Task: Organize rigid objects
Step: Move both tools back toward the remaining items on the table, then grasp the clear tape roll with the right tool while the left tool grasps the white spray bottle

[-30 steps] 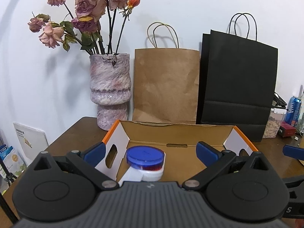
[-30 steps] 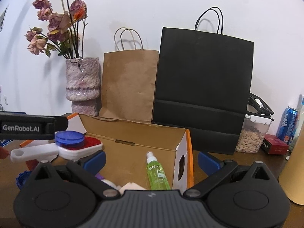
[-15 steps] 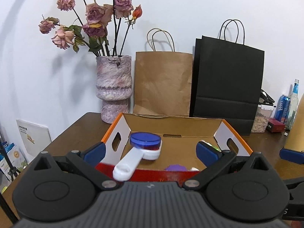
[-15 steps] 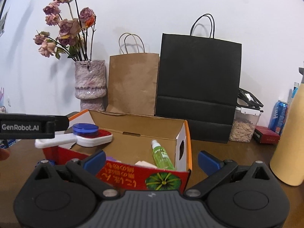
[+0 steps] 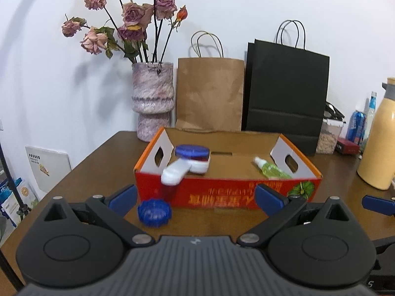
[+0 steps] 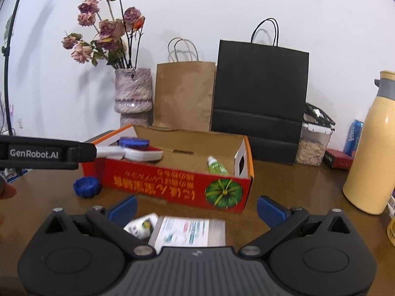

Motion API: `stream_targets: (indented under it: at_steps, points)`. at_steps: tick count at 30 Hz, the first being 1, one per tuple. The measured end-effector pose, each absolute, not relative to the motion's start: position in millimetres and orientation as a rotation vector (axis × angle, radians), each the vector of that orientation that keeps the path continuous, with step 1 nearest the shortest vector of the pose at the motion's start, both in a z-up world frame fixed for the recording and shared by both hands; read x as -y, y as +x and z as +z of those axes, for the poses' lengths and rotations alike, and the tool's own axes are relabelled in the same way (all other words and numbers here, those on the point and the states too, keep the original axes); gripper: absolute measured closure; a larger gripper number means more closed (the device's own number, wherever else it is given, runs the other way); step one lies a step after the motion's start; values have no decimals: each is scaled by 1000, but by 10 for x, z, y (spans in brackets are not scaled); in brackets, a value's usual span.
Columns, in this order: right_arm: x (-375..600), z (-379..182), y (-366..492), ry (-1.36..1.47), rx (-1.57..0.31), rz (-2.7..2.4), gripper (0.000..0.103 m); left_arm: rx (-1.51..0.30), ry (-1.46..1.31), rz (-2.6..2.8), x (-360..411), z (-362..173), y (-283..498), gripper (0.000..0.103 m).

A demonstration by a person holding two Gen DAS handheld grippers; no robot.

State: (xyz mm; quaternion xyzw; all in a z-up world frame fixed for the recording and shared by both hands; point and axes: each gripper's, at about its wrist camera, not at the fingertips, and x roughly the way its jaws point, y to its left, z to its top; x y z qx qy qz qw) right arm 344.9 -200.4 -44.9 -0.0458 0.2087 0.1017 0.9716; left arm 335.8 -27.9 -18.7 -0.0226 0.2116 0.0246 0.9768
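Note:
A red cardboard box point(image 5: 222, 197) point(image 6: 172, 185) stands open-topped on the brown table. A white long-handled tool with a blue round lid point(image 5: 190, 160) point(image 6: 138, 150) lies across the box's near left corner, its handle poking over the rim. A green bottle point(image 5: 271, 170) point(image 6: 217, 166) lies inside at the right. A blue scalloped cap point(image 5: 154, 212) point(image 6: 87, 186) sits on the table in front of the box's left corner. My left gripper point(image 5: 196, 197) point(image 6: 47, 153) hangs open and empty just above the cap. My right gripper point(image 6: 197, 209) is open over a printed card point(image 6: 190, 229) and a small packet point(image 6: 142, 225).
Behind the box stand a vase of dried roses point(image 5: 153, 103), a brown paper bag point(image 5: 209, 93) and a black paper bag point(image 5: 286, 93). To the right are a grain container point(image 6: 311, 145), a small red box point(image 6: 338, 157), a blue can point(image 6: 354, 138) and a yellow flask point(image 6: 370, 153).
Both grippers have drawn back from the box, which now looks smaller and farther. The white tool stays on the box's corner. The blue cap, card and packet have come into view.

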Motion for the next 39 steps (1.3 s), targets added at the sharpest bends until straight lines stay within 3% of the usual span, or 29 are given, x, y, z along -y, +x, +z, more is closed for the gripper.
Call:
stream_targets:
  at_steps: [10, 15, 19, 21, 39]
  points:
    - [2026, -760, 3176, -99, -520, 196, 2, -500, -20, 52, 205, -505, 3073, 0]
    - [2023, -874, 3199, -96, -573, 186, 13, -532, -14, 52, 161, -650, 3008, 0]
    - [2007, -965, 3281, -82, -619, 186, 31, -548, -23, 48, 148, -709, 2991, 0]
    - [1989, -1004, 3313, -79, -638, 183, 61, -548, -19, 46, 157, -716, 2993, 0]
    - [2166, -832, 3121, -20, -458, 160, 61, -591, -4, 26, 253, -823, 3135, 0]
